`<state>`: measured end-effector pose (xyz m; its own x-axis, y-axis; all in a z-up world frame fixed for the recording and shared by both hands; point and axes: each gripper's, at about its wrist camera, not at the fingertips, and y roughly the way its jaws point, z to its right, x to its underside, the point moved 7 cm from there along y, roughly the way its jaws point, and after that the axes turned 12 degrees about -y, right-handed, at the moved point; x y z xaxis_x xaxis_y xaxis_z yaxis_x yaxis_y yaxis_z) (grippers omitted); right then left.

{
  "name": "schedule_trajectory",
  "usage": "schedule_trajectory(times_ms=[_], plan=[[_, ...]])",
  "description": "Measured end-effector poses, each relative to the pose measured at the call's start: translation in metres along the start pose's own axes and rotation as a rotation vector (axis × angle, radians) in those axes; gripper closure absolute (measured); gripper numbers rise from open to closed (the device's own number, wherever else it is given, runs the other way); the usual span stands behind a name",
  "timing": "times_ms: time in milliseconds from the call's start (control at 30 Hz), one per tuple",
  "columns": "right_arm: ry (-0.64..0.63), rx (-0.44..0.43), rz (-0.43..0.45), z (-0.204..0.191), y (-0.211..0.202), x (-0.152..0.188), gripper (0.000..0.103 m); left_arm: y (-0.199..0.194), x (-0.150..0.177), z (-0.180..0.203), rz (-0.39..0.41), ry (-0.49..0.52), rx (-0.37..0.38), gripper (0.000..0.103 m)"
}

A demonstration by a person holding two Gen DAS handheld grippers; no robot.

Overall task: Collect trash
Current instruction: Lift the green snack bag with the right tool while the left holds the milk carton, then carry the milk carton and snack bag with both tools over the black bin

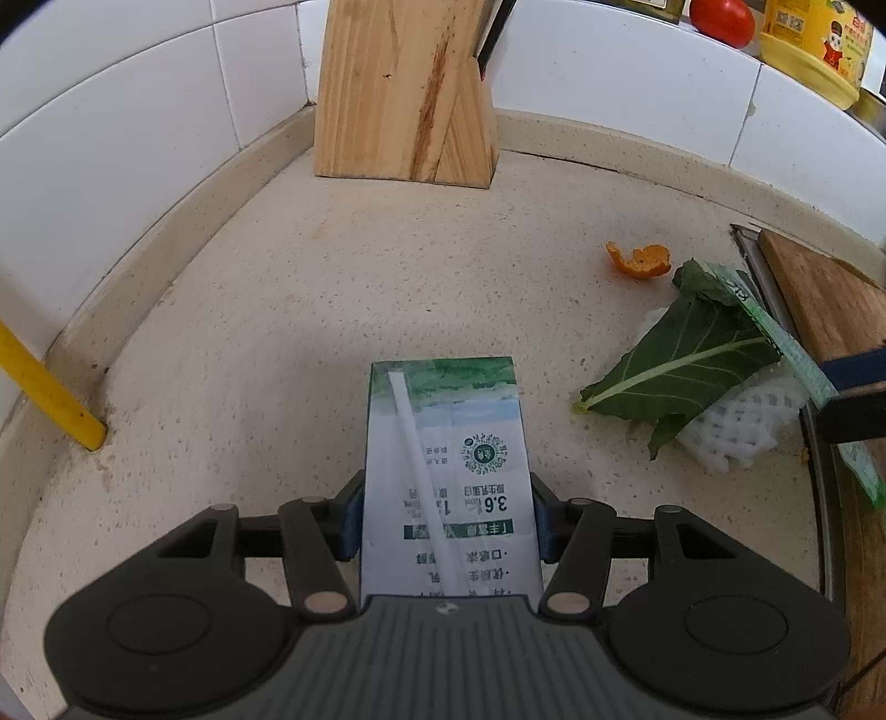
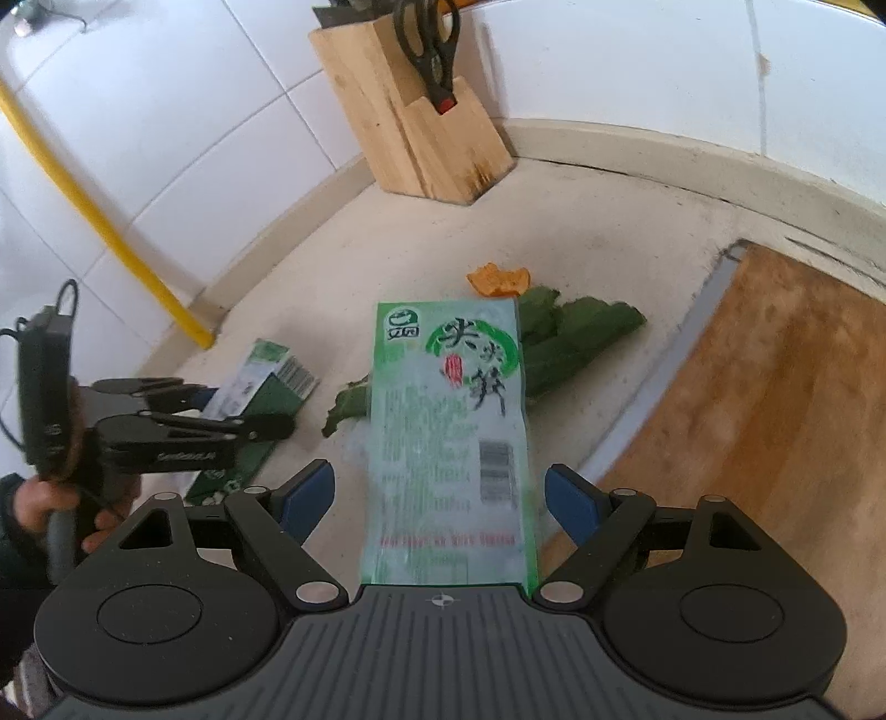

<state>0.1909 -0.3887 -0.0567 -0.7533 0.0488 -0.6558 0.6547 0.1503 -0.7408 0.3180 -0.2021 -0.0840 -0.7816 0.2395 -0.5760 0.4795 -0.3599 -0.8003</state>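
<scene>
A green-and-white milk carton (image 1: pixel 448 443) with a straw taped to it sits between the pads of my left gripper (image 1: pixel 447 498), which is shut on its sides above the counter. That carton (image 2: pixel 260 382) and the left gripper (image 2: pixel 210 421), held by a hand, show at the left of the right wrist view. My right gripper (image 2: pixel 440 479) is open; a green printed plastic wrapper (image 2: pixel 448 421) lies between its blue pads (image 2: pixel 570 498) without touching them. On the counter lie a green leaf (image 1: pixel 681 354), an orange peel (image 1: pixel 639 260) and a white foam net (image 1: pixel 736 426).
A wooden knife block (image 1: pixel 398 94) with scissors (image 2: pixel 432 50) stands in the tiled back corner. A wooden cutting board (image 2: pixel 747 399) covers the right side. A yellow pipe (image 1: pixel 50 382) runs down the left wall. A tomato (image 1: pixel 722 19) and a yellow container (image 1: pixel 814 50) sit on a ledge.
</scene>
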Motion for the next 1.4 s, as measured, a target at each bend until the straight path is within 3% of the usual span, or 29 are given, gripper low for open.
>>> schedule_trajectory(times_ms=[133, 200, 233, 300, 333, 400, 500, 767, 1400], plan=[[-0.046, 0.024, -0.046, 0.0, 0.018, -0.005, 0.016, 0.001, 0.0, -0.001, 0.011, 0.001, 0.005, 0.052], [-0.051, 0.035, -0.073, 0.002, 0.025, -0.004, 0.03, 0.0, 0.0, -0.001, 0.02, -0.001, 0.004, 0.054], [-0.042, 0.027, -0.088, 0.003, 0.027, -0.002, 0.031, 0.0, 0.0, -0.001, 0.024, -0.002, 0.006, 0.055], [-0.03, 0.026, -0.099, 0.002, 0.027, 0.002, 0.053, -0.001, 0.001, -0.001, 0.027, -0.002, 0.001, 0.055], [-0.032, 0.031, -0.102, 0.001, 0.025, 0.004, 0.056, -0.002, 0.001, -0.001, 0.028, -0.001, -0.001, 0.056], [-0.019, 0.024, -0.088, -0.002, 0.017, 0.007, 0.073, -0.004, 0.002, 0.0, 0.029, 0.0, -0.001, 0.056], [0.003, 0.013, -0.05, -0.006, 0.003, 0.006, 0.08, -0.009, 0.002, 0.001, 0.038, -0.009, 0.007, 0.056], [0.042, -0.018, 0.06, -0.017, -0.03, -0.005, 0.081, -0.033, 0.003, -0.002, 0.085, -0.035, 0.016, 0.056], [0.018, -0.053, 0.059, -0.08, -0.01, -0.007, 0.081, -0.087, 0.029, -0.013, 0.136, -0.062, -0.006, 0.056]])
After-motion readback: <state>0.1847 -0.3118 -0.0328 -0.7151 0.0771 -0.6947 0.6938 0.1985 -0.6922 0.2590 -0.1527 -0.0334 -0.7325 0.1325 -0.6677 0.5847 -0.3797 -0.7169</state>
